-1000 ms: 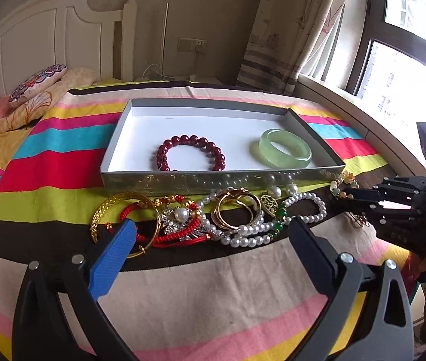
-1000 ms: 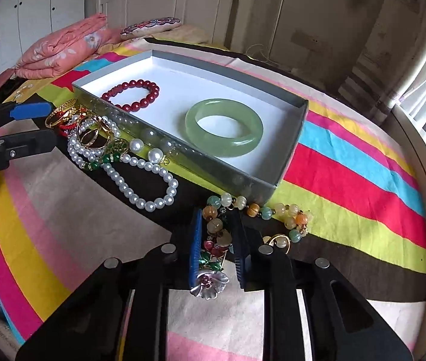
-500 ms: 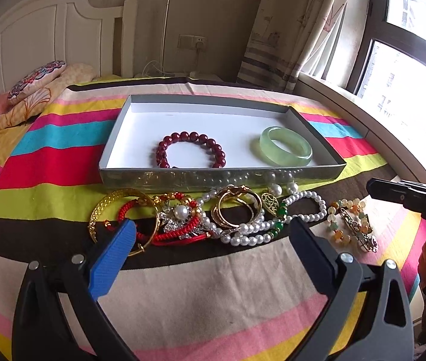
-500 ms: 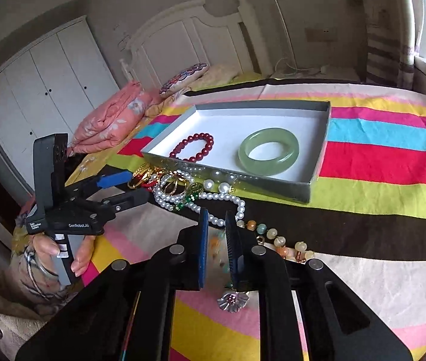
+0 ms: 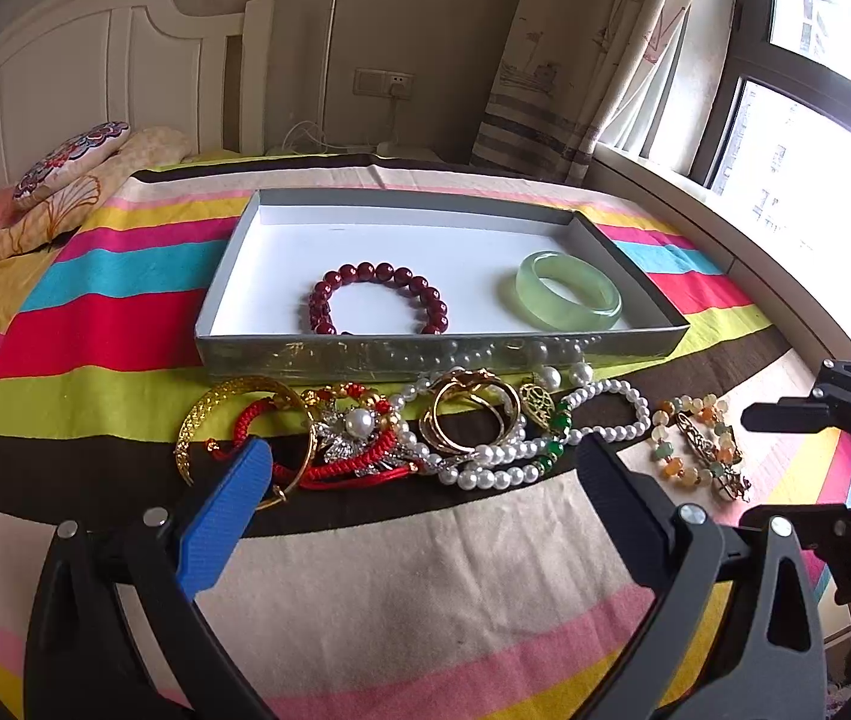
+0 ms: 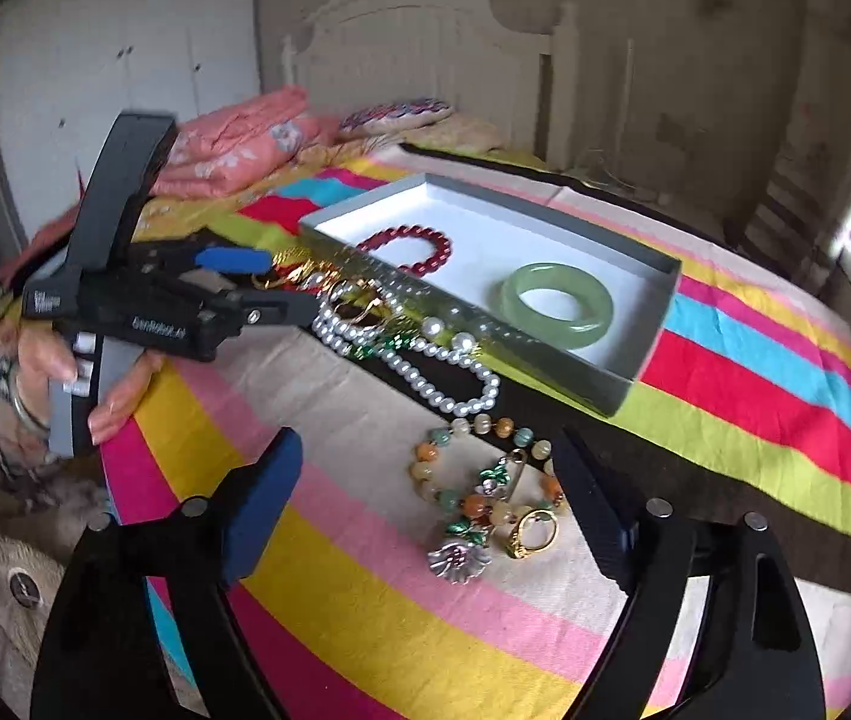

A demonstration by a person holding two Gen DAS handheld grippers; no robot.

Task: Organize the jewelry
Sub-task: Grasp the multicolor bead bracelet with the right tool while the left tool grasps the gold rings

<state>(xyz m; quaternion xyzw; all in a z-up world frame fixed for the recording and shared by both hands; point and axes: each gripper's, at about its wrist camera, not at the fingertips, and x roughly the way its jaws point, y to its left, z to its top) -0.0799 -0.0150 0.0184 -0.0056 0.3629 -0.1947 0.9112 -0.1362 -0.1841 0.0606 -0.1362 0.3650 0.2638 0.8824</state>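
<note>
A grey box (image 5: 257,228) (image 6: 653,324) with a white floor lies on the striped bedspread. It holds a dark red bead bracelet (image 5: 378,299) (image 6: 410,247) and a green jade bangle (image 5: 568,295) (image 6: 556,304). In front of it lies a heap of jewelry: a gold bangle (image 5: 197,420), red cord, pearl brooch (image 5: 359,423), gold rings (image 5: 464,414), pearl strand (image 5: 605,414) (image 6: 443,384). A multicolour bead bracelet with a flower charm (image 5: 701,450) (image 6: 473,498) lies apart at the right. My left gripper (image 5: 419,480) is open just short of the heap. My right gripper (image 6: 425,480) is open around the bead bracelet.
Pillows (image 5: 71,156) and a folded pink quilt (image 6: 233,144) lie at the head of the bed by the white headboard (image 5: 95,72). A window and curtain (image 5: 593,60) stand on the right. The bed edge runs near both grippers.
My right gripper was shut on the multicolour bead bracelet, then opened wide and swung left; the bracelet now lies on the bedspread. The left gripper has hardly moved.
</note>
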